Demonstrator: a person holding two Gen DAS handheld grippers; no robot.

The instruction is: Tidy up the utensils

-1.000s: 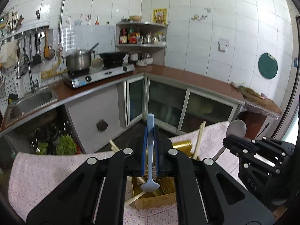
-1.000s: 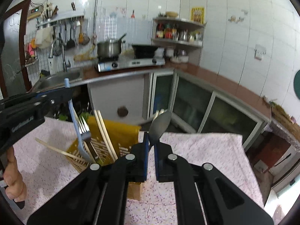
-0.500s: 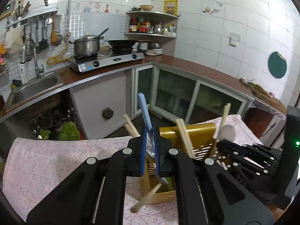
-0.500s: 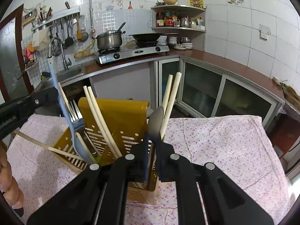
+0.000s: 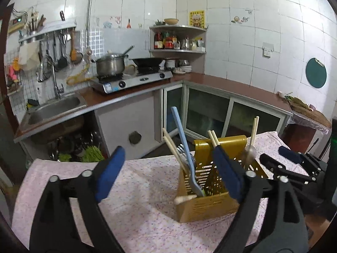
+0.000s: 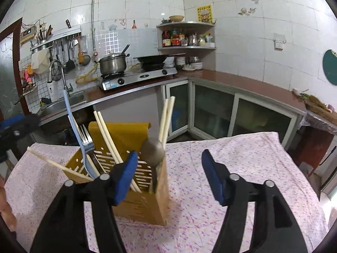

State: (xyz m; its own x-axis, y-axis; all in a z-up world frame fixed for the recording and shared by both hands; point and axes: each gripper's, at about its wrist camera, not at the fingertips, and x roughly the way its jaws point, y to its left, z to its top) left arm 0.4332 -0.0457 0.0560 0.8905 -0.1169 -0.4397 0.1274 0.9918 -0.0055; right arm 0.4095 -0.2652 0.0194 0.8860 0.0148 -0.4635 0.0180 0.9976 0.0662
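Release step: left gripper [image 5: 168,168] and right gripper [image 6: 168,172], jaws opening and empty, face the slotted yellow plastic utensil caddy [image 6: 139,198] now holding the pale-blue-handled fork [image 5: 185,147] and grey metal spoon [image 6: 152,150]; withdrawal should follow.

The left black plastic two-finger gripper [image 5: 166,172] has broad, angular arms that narrow toward the tips, each tip faced with a flat rectangular royal-blue pad [image 5: 108,174]. Round silver screw heads [image 5: 85,173] sit in pairs on the top of each arm near the pivot points. The right black plastic two-finger gripper [image 6: 170,176] is built the same way: matte black linkage arms, blue rubbery pads [image 6: 212,176] on the inner faces, and silver screws [image 6: 233,177] on top. A bare fingertip [image 6: 6,215] shows at the lower left edge of the right wrist view.
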